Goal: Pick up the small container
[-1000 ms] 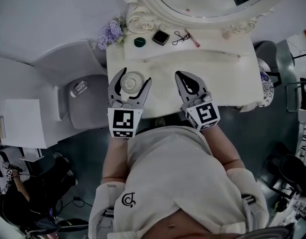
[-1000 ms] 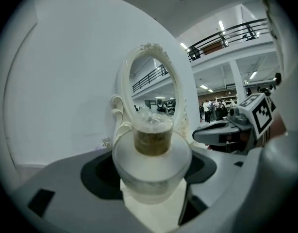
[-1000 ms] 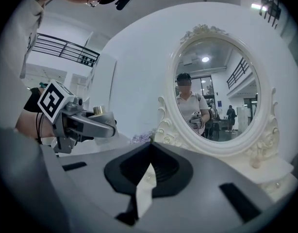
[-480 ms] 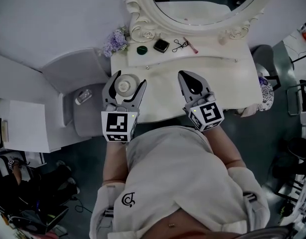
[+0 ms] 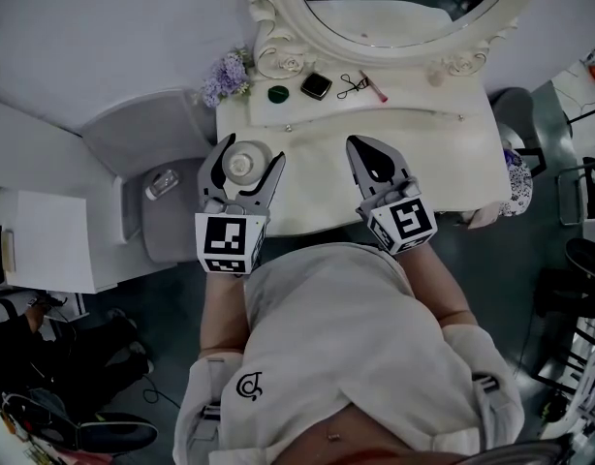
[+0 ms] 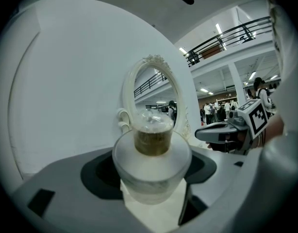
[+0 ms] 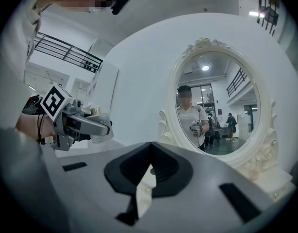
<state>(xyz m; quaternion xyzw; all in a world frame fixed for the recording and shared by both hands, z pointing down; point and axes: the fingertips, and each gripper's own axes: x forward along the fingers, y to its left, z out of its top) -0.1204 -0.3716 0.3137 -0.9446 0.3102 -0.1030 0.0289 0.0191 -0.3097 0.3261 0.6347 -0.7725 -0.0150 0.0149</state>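
The small container (image 5: pixel 241 166) is a frosted round jar with a gold-brown cap. In the left gripper view the container (image 6: pixel 151 164) fills the middle, upright and off the table. My left gripper (image 5: pixel 249 155) is shut on it, one jaw on each side of its body. It hangs over the near left corner of the white vanity table (image 5: pixel 443 153). My right gripper (image 5: pixel 364 144) is shut with nothing in it, over the table's near edge. In the right gripper view the closed right gripper (image 7: pixel 150 148) points towards the mirror, with the left gripper (image 7: pixel 86 125) and the container (image 7: pixel 98 118) at left.
An oval white-framed mirror (image 5: pixel 404 8) stands at the table's back. In front of it lie purple flowers (image 5: pixel 225 77), a small green round thing (image 5: pixel 278 93), a black compact (image 5: pixel 316 86), an eyelash curler (image 5: pixel 351 85) and a pink stick (image 5: pixel 373 87). A grey seat (image 5: pixel 157 163) stands left of the table.
Both grippers have risen a little above the tabletop, the left one carrying the container. Over the last half second they have stayed nearly still.
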